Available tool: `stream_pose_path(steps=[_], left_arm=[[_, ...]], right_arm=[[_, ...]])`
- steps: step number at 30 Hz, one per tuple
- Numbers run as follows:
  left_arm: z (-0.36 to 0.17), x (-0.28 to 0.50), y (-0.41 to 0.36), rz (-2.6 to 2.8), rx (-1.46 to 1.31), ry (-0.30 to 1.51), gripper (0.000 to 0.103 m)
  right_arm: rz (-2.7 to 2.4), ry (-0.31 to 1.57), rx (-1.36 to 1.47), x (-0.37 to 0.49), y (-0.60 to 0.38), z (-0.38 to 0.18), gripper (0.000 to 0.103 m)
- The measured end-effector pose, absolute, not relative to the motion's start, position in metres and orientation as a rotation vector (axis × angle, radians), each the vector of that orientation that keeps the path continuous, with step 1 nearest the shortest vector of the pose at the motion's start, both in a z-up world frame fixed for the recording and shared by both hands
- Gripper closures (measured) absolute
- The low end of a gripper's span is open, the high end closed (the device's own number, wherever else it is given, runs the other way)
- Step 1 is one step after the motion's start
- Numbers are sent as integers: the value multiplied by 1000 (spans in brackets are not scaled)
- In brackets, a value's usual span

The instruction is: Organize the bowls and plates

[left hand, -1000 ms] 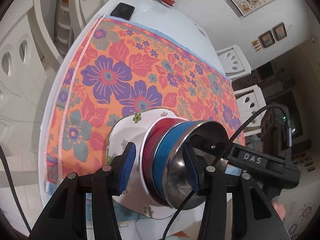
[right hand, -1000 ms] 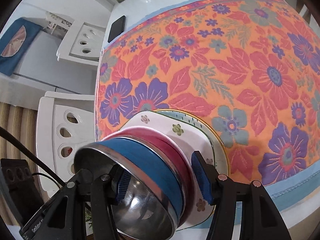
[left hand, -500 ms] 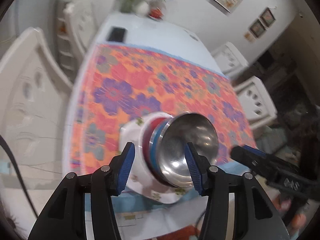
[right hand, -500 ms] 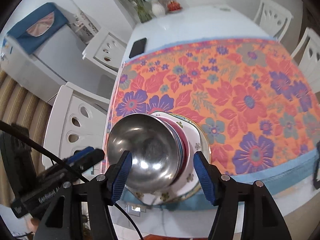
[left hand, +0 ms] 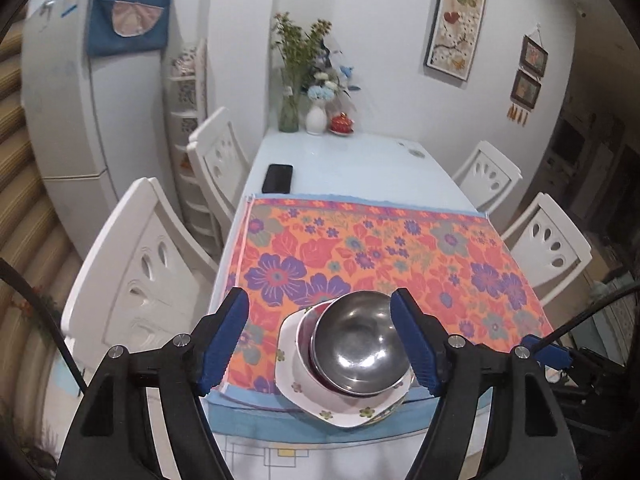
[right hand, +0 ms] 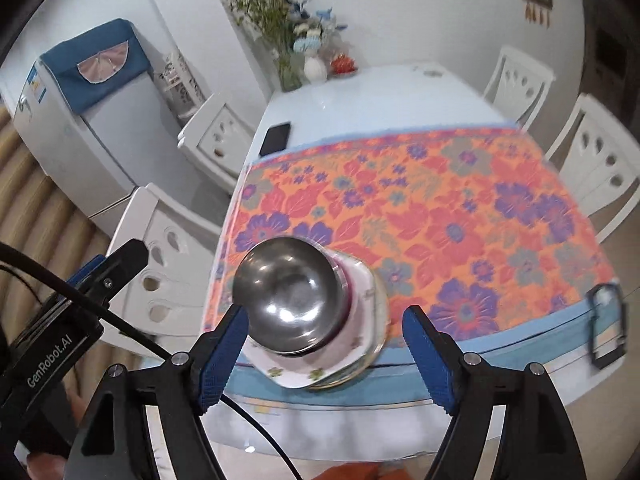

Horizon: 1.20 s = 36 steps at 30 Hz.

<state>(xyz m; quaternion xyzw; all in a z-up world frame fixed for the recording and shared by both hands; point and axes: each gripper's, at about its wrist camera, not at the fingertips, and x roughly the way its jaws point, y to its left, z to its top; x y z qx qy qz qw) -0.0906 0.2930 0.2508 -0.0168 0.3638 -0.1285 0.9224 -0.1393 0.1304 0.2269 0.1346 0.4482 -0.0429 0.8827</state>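
Steel mixing bowl [left hand: 358,350], topmost of a single nested stack at the near left edge of the dining table [left hand: 360,168], just inside the near border of the floral tablecloth [left hand: 400,248]; beneath it a blue-and-red bowl, only its rim showing [left hand: 304,344], then a flowered white plate [left hand: 340,412], with a gold-rimmed plate edge [right hand: 376,348] visible under that from the right wrist view. Left gripper [left hand: 320,340]: jaws just been opening, now spread wide, nothing between the pads. Right gripper [right hand: 322,354]: likewise just been opening, spread, empty, clear of the stack. Farther along: a black phone [left hand: 278,178] on the bare tabletop, vases of flowers [left hand: 308,92] at the far end. No other crockery shows anywhere, so stacking appears finished; nothing evidently left.
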Motion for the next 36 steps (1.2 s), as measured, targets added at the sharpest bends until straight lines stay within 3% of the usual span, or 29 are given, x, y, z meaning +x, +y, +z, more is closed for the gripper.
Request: stream_pose_path(steps=[23,36], left_arm=[[247,-173,285,-180,-49,780,29],[234,-152,282,-263,33,835,24]], right_arm=[[-116,954,81,-220,150,237,25],[-192,1024,93,-198,151,225,25]])
